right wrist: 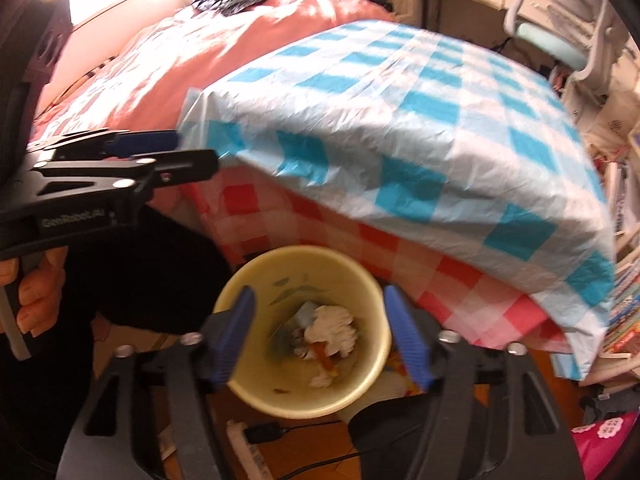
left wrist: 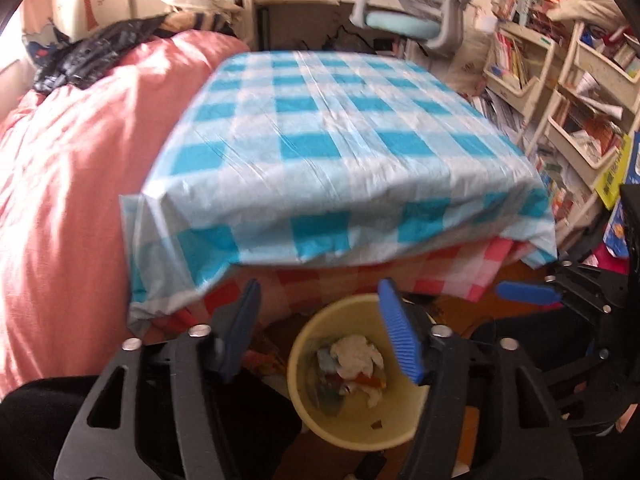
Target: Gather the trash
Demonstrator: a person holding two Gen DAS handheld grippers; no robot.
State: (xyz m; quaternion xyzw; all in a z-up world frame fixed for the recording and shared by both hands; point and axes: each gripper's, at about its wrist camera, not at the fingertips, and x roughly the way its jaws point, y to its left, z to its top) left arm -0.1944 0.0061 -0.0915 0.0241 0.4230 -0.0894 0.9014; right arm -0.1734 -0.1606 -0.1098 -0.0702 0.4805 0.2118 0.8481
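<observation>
Trash (right wrist: 326, 334), crumpled white tissue plus scraps, sits inside yellow bin (right wrist: 370, 292) on floor below checked tablecloth (right wrist: 400, 128). Looks light, soft, crushable; pinch tissue at bunched top. Left gripper (left wrist: 320, 330) and right gripper (right wrist: 320, 334) above bin, both spread wide, empty.

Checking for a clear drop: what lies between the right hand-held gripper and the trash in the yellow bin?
Nothing. In the right wrist view, the right hand-held gripper hangs open above the yellow bin, with the crumpled white paper directly below, unobstructed.
</observation>
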